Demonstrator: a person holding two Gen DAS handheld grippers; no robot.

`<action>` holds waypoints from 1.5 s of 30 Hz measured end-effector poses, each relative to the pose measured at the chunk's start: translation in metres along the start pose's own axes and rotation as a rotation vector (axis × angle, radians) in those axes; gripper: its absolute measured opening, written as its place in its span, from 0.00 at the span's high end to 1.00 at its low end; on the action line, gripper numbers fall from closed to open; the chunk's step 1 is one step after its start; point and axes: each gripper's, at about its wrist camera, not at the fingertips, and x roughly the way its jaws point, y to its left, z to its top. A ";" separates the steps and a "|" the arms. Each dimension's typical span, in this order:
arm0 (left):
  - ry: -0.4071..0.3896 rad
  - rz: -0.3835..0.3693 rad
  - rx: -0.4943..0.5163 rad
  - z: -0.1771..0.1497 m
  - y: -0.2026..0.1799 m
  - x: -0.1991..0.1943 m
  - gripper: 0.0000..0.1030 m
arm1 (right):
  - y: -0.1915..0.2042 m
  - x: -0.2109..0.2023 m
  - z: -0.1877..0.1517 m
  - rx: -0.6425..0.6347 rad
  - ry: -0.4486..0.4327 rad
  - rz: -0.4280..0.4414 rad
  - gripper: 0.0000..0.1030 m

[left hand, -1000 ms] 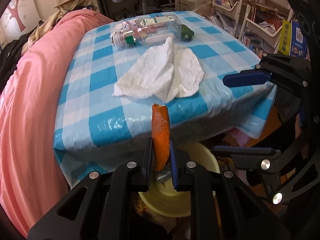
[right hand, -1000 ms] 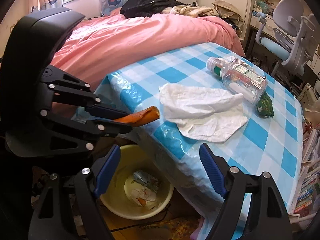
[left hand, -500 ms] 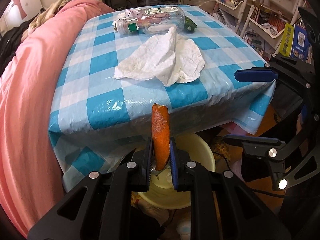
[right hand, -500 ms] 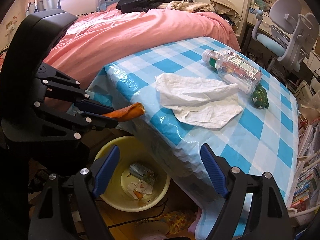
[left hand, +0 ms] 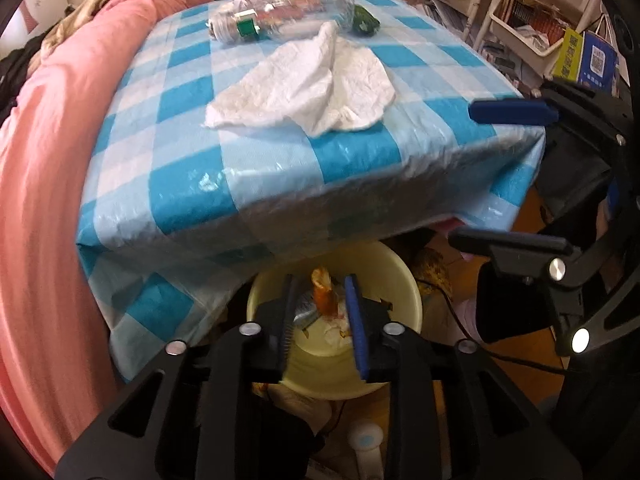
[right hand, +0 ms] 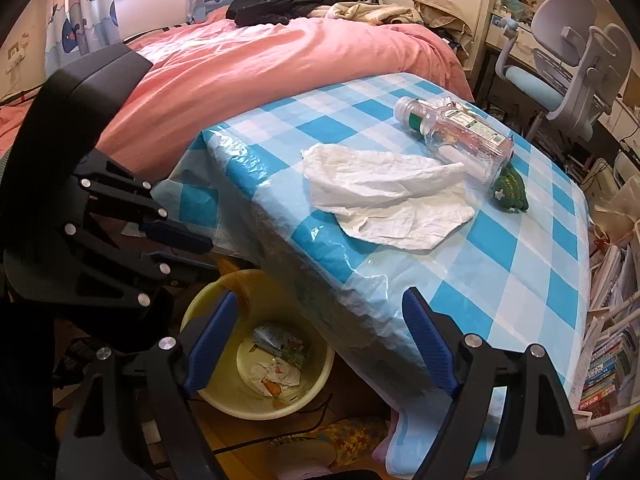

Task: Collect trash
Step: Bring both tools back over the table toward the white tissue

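While the left gripper (left hand: pixel 320 304) hangs over the round pale-yellow plastic bucket (right hand: pixel 320 368) on the floor, its fingers stand apart with a strip of orange peel (left hand: pixel 323 294) between them, apparently touching neither pad, so the peel looks released and dropping toward the bucket rather than held. Inside the bucket already lie a crumpled wrapper and scraps of paper, so some of the collecting seems done. Three things remain on the bench covered by the blue-and-white checked plastic cloth (right hand: pixel 500 280): a crumpled white paper napkin (right hand: pixel 384 196), lying nearest the bench edge above the bucket; a clear plastic bottle with a green cap (right hand: pixel 456 140), on its side beyond the napkin and touching its far corner; and a small dark-green knitted thing (right hand: pixel 510 190) just beside the bottle's base, which may or may not count as trash. The right gripper (right hand: pixel 320 344) hovers near the bench corner above the bucket, fingers wide apart and holding nothing. The bucket sits partly under the cloth's overhang, so only its outer half is open from above, and a drop must be made clear of that edge. A pink bed (right hand: pixel 248 68) presses against the far side of the bench from the bucket, and shelves of books (left hand: pixel 520 20) crowd another side, leaving the bucket corner as the freest approach.
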 end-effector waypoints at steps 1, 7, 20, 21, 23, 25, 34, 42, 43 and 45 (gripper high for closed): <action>-0.014 0.004 -0.006 0.002 0.002 -0.003 0.74 | 0.000 0.000 0.000 -0.001 -0.001 -0.001 0.22; -0.139 0.032 -0.049 0.025 0.012 -0.023 0.70 | 0.003 0.001 0.002 -0.019 -0.004 -0.008 0.20; -0.196 0.056 -0.011 0.071 0.002 -0.014 0.57 | -0.012 0.001 0.002 0.025 -0.033 -0.035 0.19; -0.202 0.061 -0.006 0.073 0.001 -0.014 0.57 | -0.014 0.000 0.003 0.031 -0.040 -0.038 0.19; -0.213 0.070 -0.004 0.075 0.001 -0.013 0.54 | -0.018 -0.001 0.004 0.042 -0.058 -0.043 0.19; -0.223 0.090 -0.008 0.077 0.001 -0.013 0.51 | -0.022 -0.002 0.005 0.052 -0.069 -0.054 0.18; -0.239 0.125 -0.034 0.086 0.008 -0.010 0.45 | -0.042 0.001 0.009 0.104 -0.095 -0.091 0.17; -0.254 0.163 -0.043 0.091 0.007 -0.010 0.30 | -0.059 -0.002 0.010 0.151 -0.122 -0.131 0.16; -0.256 0.166 -0.049 0.092 0.008 -0.010 0.28 | -0.061 -0.002 0.011 0.158 -0.126 -0.137 0.16; -0.255 0.173 -0.056 0.092 0.009 -0.010 0.26 | -0.064 -0.002 0.011 0.170 -0.130 -0.147 0.14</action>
